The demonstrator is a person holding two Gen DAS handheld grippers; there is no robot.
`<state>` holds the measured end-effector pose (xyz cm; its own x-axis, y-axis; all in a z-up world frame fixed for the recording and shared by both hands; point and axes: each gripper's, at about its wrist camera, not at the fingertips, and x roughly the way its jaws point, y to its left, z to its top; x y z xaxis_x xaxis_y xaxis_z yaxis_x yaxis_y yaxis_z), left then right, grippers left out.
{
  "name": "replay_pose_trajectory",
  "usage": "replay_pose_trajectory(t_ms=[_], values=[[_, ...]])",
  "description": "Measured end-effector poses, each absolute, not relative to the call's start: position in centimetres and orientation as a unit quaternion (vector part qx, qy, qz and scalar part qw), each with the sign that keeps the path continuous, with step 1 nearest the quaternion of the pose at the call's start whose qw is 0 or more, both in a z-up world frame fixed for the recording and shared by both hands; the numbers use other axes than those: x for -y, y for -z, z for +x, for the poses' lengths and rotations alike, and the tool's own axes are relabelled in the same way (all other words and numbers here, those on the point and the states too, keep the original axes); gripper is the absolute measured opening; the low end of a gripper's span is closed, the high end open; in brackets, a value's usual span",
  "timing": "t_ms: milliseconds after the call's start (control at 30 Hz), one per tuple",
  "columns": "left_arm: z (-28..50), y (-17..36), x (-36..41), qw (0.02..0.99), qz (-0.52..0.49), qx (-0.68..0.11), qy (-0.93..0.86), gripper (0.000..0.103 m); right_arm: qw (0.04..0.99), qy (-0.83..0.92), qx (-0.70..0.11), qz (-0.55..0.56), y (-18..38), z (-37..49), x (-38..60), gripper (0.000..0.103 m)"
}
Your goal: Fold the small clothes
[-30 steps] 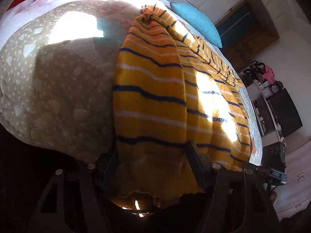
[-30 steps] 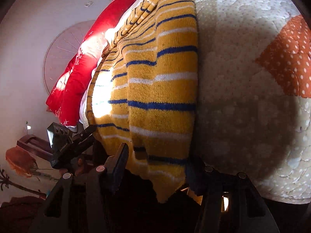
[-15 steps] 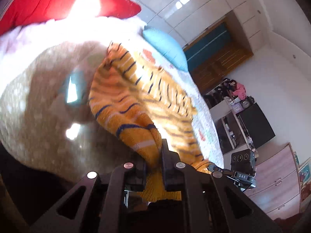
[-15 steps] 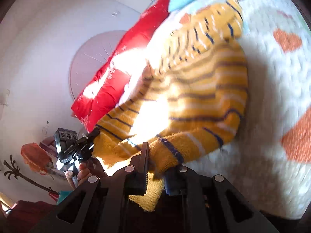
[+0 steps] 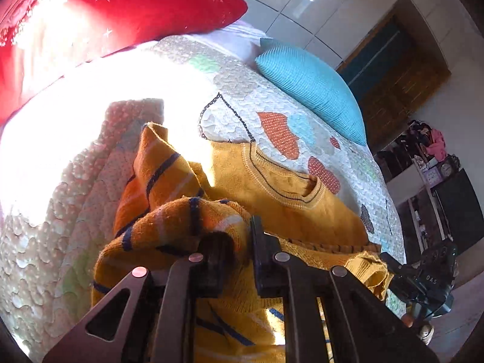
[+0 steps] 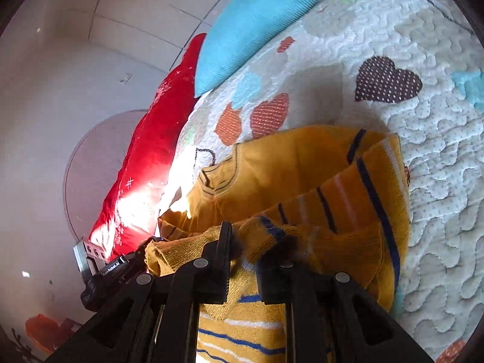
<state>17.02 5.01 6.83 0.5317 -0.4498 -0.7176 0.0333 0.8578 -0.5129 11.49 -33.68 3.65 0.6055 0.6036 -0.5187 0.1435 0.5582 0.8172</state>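
Hard sunlight blows out quilt [image 5: 75, 115], red pillow [image 5: 45, 39]; fisheye edges bent, dark corners.

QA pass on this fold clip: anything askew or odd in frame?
Nothing damaged. The yellow striped sweater is bunched and lopsided mid-fold, both hem corners pinched by the left tool and right tool.

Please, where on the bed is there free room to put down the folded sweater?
Bare quilt lies right of the yellow sweater, around the brown heart patch. Crowded toward the blue pillow and red pillow.
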Motion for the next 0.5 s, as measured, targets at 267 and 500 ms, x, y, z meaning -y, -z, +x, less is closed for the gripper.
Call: replay_pose_trajectory(t_ms=[267,500], values=[[19.3,-7.4,-8.9,0.832,-0.323,-0.423,0.156,0.064,0.725,-0.123,-0.338,0.587,-0.2,12.5,39.2,0.071],[18.1,-8.2,-9.7,0.866,-0.221,-0.433,0.113,0.07,0.787,-0.104,-0.36,0.49,-4.0,11.0,38.0,0.076]])
